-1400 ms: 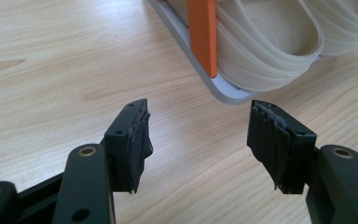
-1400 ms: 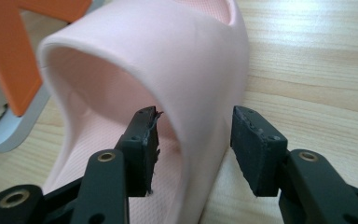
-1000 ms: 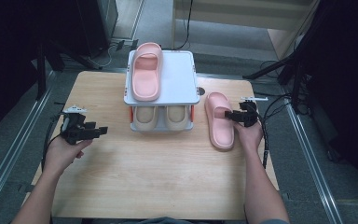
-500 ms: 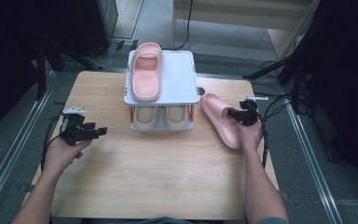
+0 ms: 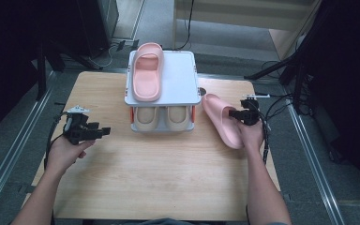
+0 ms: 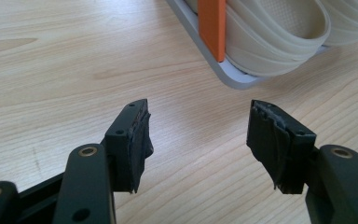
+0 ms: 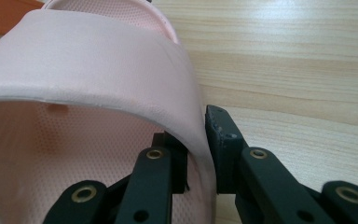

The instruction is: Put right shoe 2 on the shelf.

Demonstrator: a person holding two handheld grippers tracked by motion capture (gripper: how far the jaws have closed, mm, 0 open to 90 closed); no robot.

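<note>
A pink slipper [image 5: 221, 121] lies angled on the table to the right of the shoe rack [image 5: 182, 79], its far end near the rack. My right gripper [image 5: 235, 114] is shut on the side of that slipper's strap [image 7: 88, 60]. The right gripper [image 7: 196, 135] has one pad inside the strap and one outside; its jaws have just been closing on it. A second pink slipper [image 5: 146, 77] lies on the rack's top shelf. My left gripper [image 5: 104, 131] hovers over the table left of the rack. That left gripper [image 6: 198, 126] is open with nothing between its pads.
Two beige slippers [image 5: 146, 118] [image 5: 176, 117] sit on the rack's lower shelf; one beige slipper [image 6: 279, 32] shows behind an orange post [image 6: 213, 28]. Cables [image 5: 265, 136] trail off the table's right edge. Bare wood lies in front of the rack.
The right jaws closed on the pink slipper's strap. The slipper then swung, its far end turning left toward the rack. The left hand stayed still.
</note>
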